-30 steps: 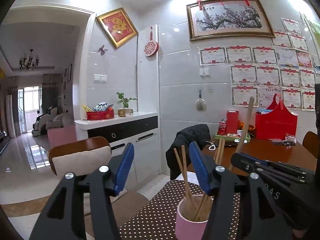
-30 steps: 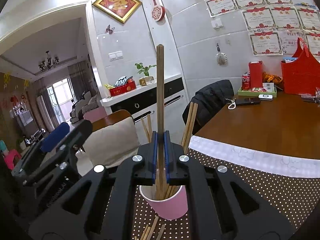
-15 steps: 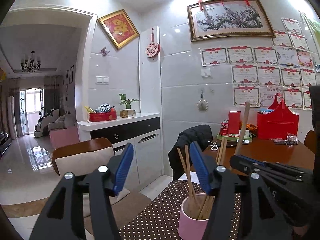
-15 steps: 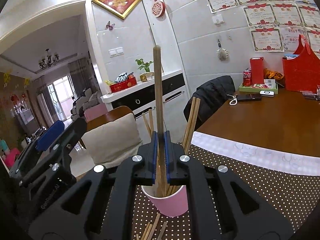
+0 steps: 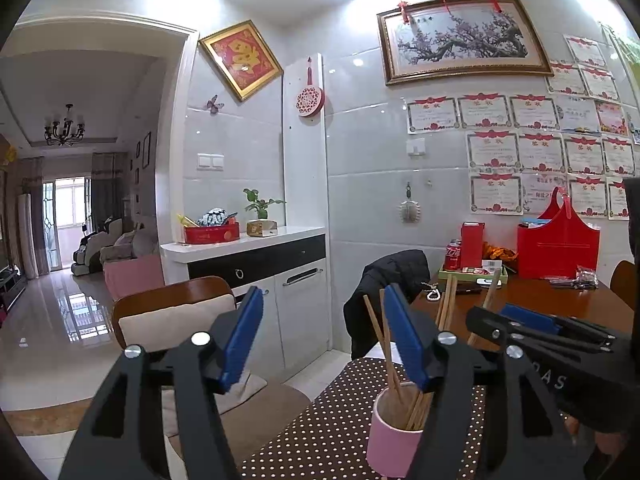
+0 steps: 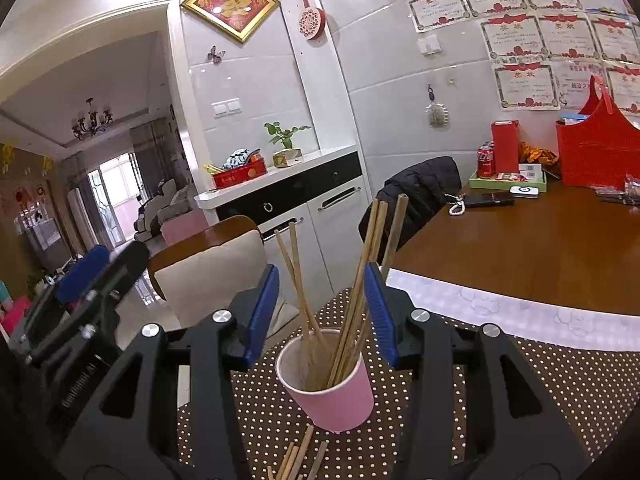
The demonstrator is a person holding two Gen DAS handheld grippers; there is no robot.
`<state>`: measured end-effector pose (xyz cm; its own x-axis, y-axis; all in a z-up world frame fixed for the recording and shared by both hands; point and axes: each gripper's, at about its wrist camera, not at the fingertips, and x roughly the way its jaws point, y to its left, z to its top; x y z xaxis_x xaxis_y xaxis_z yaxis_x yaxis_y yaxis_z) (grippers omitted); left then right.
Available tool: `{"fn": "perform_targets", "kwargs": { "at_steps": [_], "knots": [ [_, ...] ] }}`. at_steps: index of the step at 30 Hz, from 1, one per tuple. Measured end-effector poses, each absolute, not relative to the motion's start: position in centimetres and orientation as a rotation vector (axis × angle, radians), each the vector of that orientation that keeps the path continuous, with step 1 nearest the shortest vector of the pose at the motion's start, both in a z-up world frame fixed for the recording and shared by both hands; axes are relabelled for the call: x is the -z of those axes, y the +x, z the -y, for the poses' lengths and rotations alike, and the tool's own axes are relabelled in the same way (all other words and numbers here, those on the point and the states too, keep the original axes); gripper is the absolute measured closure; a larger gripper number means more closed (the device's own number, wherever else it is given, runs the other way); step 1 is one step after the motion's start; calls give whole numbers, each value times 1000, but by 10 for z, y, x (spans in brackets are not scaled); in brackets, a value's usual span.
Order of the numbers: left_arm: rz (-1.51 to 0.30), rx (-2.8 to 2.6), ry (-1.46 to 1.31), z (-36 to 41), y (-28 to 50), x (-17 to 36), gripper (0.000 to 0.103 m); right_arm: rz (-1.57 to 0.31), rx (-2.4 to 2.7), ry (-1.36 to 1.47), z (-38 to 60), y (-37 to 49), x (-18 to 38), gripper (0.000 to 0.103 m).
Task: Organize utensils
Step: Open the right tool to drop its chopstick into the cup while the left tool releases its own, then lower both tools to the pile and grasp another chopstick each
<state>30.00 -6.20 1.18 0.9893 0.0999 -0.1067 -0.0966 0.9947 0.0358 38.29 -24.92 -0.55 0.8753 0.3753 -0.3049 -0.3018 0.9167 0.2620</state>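
Above pink cup (image 6: 334,398) | right tool (image 6: 322,318) just opening (chopsticks (image 6: 348,300) loose inside)

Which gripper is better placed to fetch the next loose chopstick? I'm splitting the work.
Probably the right gripper: open, with loose chopsticks right below it by the pink cup. Left gripper points past the table edge.

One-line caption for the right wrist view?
Right gripper, just opened, above a pink paper cup holding wooden chopsticks.

A black jacket (image 6: 424,188) is hanging over a chair. A red gift bag (image 6: 598,152) (beside a cola can (image 6: 485,162)) is standing on the wooden table (image 6: 520,248).
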Motion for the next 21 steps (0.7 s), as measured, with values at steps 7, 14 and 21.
{"fn": "perform_targets", "kwargs": {
  "at_steps": [7,14,21],
  "knots": [
    [-108,-102,25,50,280,-14,41,-369,-344,189,245,357,7,59],
    [-153,-83,17,43,259,-12,40,-395,-328,161,243,329,9,57],
    [-279,-46,9,40,241,14,38,-482,-328,92,240,302,23,56]
  ]
}}
